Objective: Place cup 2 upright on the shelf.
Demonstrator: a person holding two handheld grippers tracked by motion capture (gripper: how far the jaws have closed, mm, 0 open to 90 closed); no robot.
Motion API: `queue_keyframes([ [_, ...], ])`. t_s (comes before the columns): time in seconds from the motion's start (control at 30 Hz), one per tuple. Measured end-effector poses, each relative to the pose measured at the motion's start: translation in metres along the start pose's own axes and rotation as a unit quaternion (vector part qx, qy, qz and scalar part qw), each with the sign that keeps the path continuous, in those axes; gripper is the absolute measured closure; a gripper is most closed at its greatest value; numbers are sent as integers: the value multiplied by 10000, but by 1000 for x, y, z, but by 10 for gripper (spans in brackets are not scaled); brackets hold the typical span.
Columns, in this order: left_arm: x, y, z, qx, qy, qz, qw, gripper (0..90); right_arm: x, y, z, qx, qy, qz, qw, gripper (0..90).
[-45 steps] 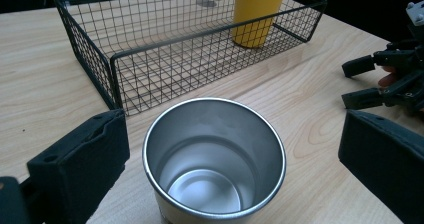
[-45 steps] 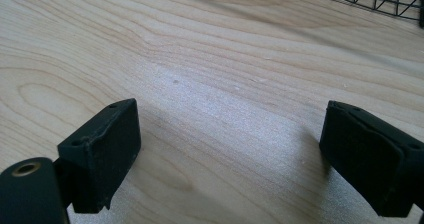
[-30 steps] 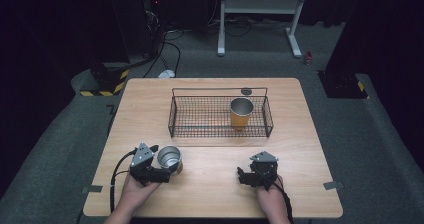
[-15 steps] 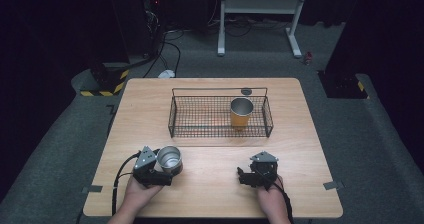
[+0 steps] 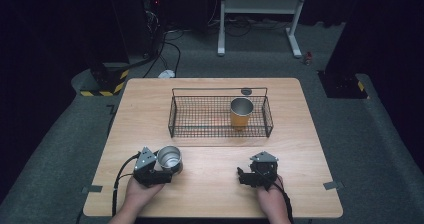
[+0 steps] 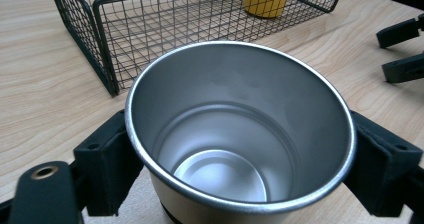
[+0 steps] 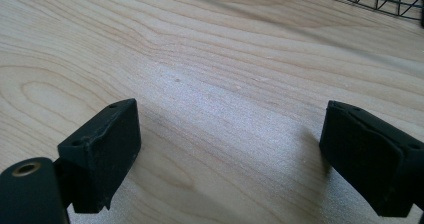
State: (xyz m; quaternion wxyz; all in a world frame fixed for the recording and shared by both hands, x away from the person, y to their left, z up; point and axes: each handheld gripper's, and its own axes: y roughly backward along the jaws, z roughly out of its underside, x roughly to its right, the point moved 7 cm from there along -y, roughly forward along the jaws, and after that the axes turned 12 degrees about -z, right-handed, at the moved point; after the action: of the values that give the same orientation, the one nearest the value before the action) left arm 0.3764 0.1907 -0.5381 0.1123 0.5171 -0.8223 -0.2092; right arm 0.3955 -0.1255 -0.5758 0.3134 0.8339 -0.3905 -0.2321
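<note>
A silver metal cup (image 5: 169,158) stands upright and empty on the wooden table (image 5: 215,194) at the front left. My left gripper (image 5: 167,165) has just been closing its jaws around it. In the left gripper view both black pads (image 6: 107,156) press on the sides of the silver cup (image 6: 240,134) just under its rim. My right gripper (image 5: 243,176) rests at the front right, its jaws pointing left. In the right gripper view, my right gripper (image 7: 230,154) stands open over bare wood with nothing between the pads.
A black wire basket (image 5: 220,134) sits mid-table behind both grippers, with an orange cup (image 5: 241,113) upright in its right part. The basket's near corner (image 6: 105,34) is close beyond the silver cup. A small dark disc (image 5: 246,91) lies behind the basket.
The left gripper's jaws have drawn in against the silver cup, which keeps its place. The right hand and its gripper have not moved.
</note>
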Motion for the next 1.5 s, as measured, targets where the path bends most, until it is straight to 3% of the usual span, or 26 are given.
queue_keyframes([
  [0.23,0,1,2,67,-221,-123,9997,183,0,0,0,1,2,0,10000,95],
  [0.43,0,2,2,63,-258,-154,9995,187,0,0,0,-1,1,0,10000,95],
  [1.0,-7,10,-4,308,20,-157,9994,188,0,0,0,-8,20,-12,10000,95],
  [1.5,2,20,-15,492,-13,-89,9987,188,0,0,0,-9,11,-13,10000,95],
])
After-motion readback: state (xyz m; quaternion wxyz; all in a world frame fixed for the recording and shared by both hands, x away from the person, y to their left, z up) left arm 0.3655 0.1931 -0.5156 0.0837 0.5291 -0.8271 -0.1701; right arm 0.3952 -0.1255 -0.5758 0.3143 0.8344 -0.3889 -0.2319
